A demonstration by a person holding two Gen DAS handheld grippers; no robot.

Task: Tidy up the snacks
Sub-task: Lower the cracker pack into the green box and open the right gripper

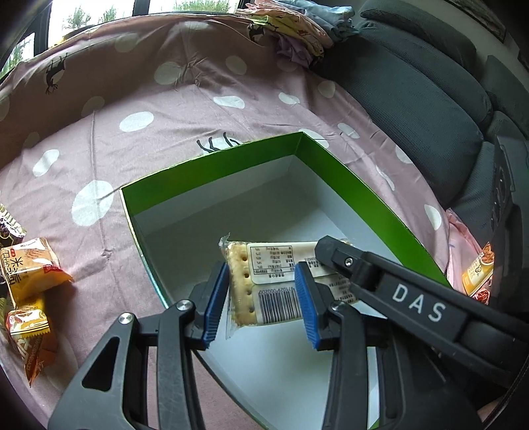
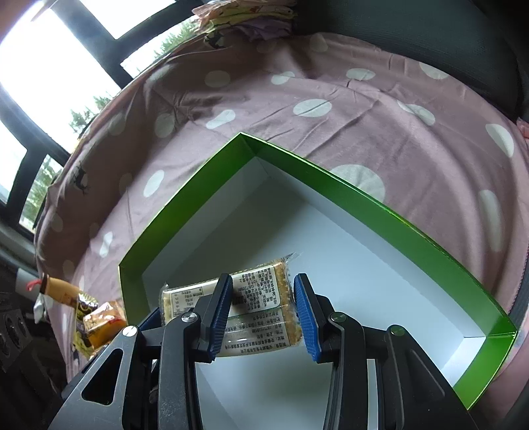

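Observation:
A cracker packet (image 1: 264,284) lies in the green-walled box (image 1: 211,165) with a white floor. My left gripper (image 1: 261,304) hovers over it with jaws open, the blue pads either side of the packet with gaps. The right gripper's black arm (image 1: 410,297) crosses over the packet's right end. In the right wrist view the same packet (image 2: 261,304) lies between my right gripper (image 2: 261,311) pads, which are open and not pressing it. The box wall (image 2: 330,178) frames it.
Orange and yellow snack packets (image 1: 29,274) lie on the pink dotted bedsheet (image 1: 165,109) left of the box; another orange packet (image 1: 476,271) lies at the right. Grey cushions (image 1: 429,99) and folded clothes (image 1: 297,29) are at the back. Snacks (image 2: 99,324) show at the left.

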